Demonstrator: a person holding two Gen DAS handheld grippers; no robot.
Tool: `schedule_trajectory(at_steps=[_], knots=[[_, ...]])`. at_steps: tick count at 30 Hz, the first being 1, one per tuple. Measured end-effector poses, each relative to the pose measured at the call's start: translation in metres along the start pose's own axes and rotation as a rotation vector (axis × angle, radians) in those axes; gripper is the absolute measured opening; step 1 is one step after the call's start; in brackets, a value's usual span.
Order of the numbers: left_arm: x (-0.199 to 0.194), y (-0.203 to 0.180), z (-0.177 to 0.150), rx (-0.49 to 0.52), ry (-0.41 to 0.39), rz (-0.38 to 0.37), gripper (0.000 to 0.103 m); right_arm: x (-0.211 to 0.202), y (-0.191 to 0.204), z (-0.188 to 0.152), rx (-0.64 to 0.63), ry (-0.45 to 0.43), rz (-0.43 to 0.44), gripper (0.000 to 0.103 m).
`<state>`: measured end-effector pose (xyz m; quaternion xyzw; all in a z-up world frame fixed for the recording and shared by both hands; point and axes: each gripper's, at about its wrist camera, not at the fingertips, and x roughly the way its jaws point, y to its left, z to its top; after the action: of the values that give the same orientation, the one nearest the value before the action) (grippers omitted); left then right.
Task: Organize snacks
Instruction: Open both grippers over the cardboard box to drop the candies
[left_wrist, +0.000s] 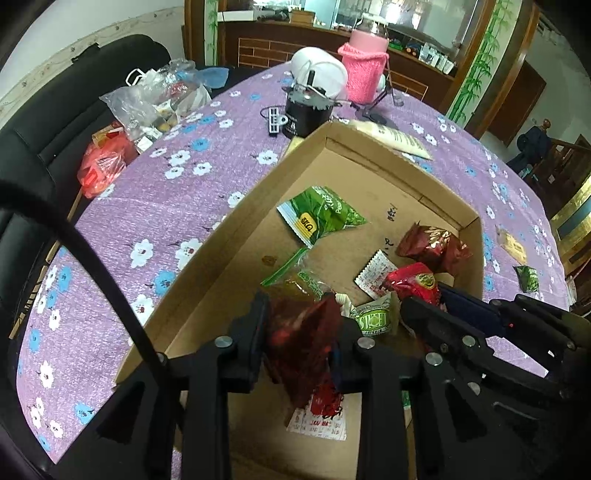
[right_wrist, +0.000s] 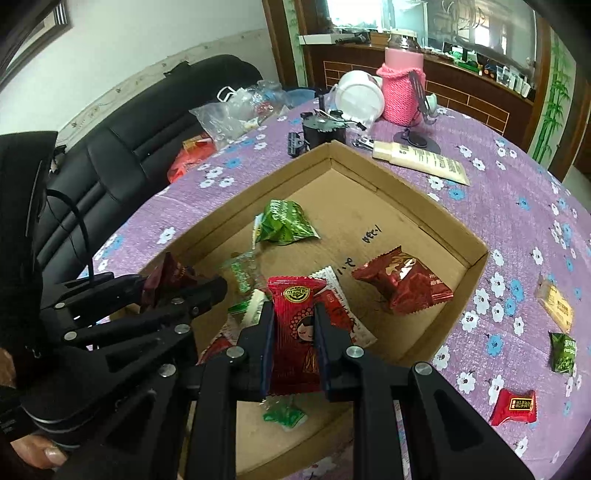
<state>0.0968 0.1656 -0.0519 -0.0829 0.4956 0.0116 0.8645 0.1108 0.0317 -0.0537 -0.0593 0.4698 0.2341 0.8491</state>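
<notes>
Snacks are being gathered into the cardboard box (right_wrist: 476, 258), and the step in hand appears to be delivery, with a packet held over the box by each claw. On the left, a dark red packet (left_wrist: 301, 343) is clamped between the fingers of the left gripper (left_wrist: 301, 332), above the near part of the box floor. On the right, a bright red packet (right_wrist: 295, 332) printed with a cartoon face is clenched in the right gripper (right_wrist: 293, 328), above the loose sweets already lying inside. Release of both packets into the box is probably called for next, followed by a reach to the right. There, three packets are left outside on the cloth: a yellow bar (right_wrist: 556, 306), a green pea packet (right_wrist: 563, 352) and a small red packet (right_wrist: 515, 406). The purple flowered tablecloth (right_wrist: 517, 206) covers a round table, where a pink knitted jar (right_wrist: 402, 88) and a cream tube (right_wrist: 421, 158) are seen. A black sofa (right_wrist: 155, 122) stands behind.
</notes>
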Motion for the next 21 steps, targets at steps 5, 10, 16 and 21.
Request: schedule_trajectory(at_steps=[5, 10, 16, 21], knots=[[0.003, -0.004, 0.002, 0.007, 0.012, 0.027, 0.042, 0.008, -0.009, 0.000, 0.031, 0.028, -0.019, 0.022], [0.006, 0.001, 0.003, -0.024, 0.031, 0.059, 0.054, 0.009, -0.018, -0.001, 0.054, 0.039, -0.065, 0.041], [-0.005, 0.000, -0.001, -0.042, 0.004, 0.072, 0.061, -0.003, -0.024, -0.005, 0.079, 0.026, -0.076, 0.053], [-0.021, -0.009, -0.008, -0.055, -0.034, 0.083, 0.062, -0.017, -0.029, -0.017, 0.097, 0.025, -0.065, 0.062]])
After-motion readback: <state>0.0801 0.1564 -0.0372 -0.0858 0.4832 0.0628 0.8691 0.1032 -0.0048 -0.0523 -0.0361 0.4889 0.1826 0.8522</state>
